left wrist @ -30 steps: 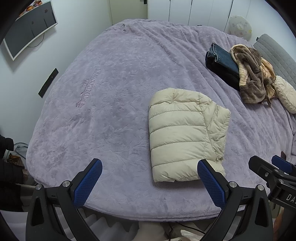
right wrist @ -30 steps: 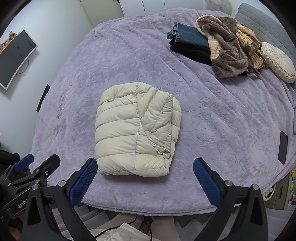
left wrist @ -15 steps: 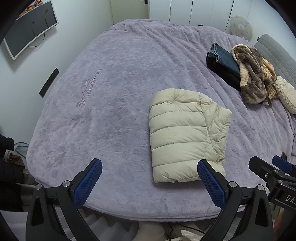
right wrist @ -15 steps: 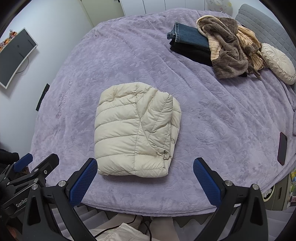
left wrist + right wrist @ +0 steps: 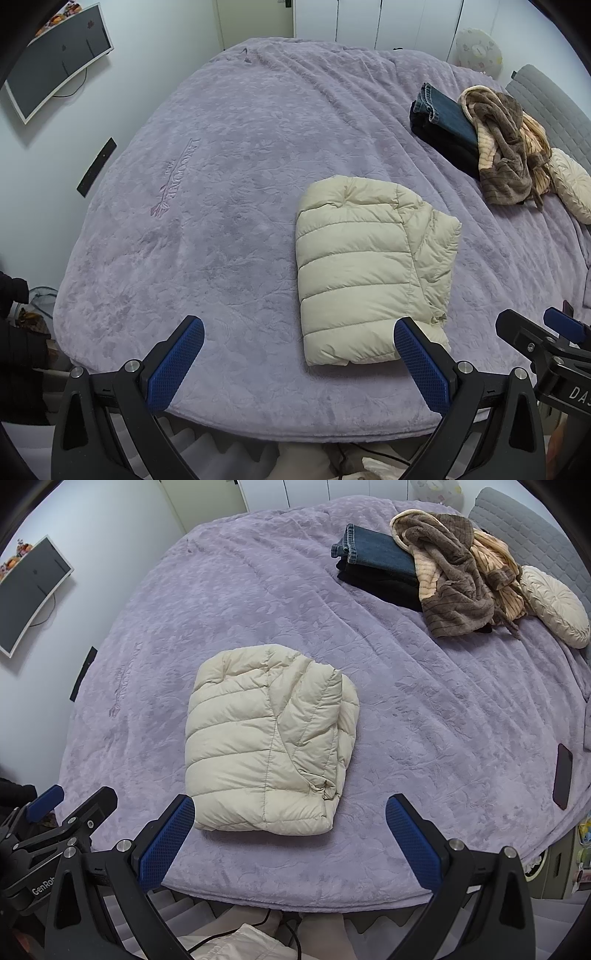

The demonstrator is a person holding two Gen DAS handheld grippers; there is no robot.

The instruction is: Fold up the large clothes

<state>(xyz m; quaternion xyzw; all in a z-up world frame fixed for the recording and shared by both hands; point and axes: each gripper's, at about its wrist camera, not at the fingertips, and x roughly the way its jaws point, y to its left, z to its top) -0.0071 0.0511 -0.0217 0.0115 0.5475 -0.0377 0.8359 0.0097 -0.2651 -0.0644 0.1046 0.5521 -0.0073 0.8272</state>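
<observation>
A cream puffer jacket (image 5: 369, 266) (image 5: 266, 738) lies folded into a compact rectangle on the lilac bedspread (image 5: 221, 184) (image 5: 424, 709), near the bed's front edge. My left gripper (image 5: 299, 360) hangs open above the front edge, its right fingertip in front of the jacket's near corner and apart from it. My right gripper (image 5: 291, 836) is open too, with its left fingertip just before the jacket's near left corner. Neither holds anything. Each gripper shows at the edge of the other's view.
Folded jeans on dark clothes (image 5: 447, 122) (image 5: 376, 565) and a heap of brown and peach fleece garments (image 5: 506, 144) (image 5: 461, 572) lie at the far right. A cream round cushion (image 5: 557, 605) sits beside them. A black phone (image 5: 563, 775) lies near the right edge. A monitor (image 5: 55, 59) hangs on the left wall.
Nothing has visibly changed apart from a slight drift of both views; the jacket lies as before and both grippers stay open.
</observation>
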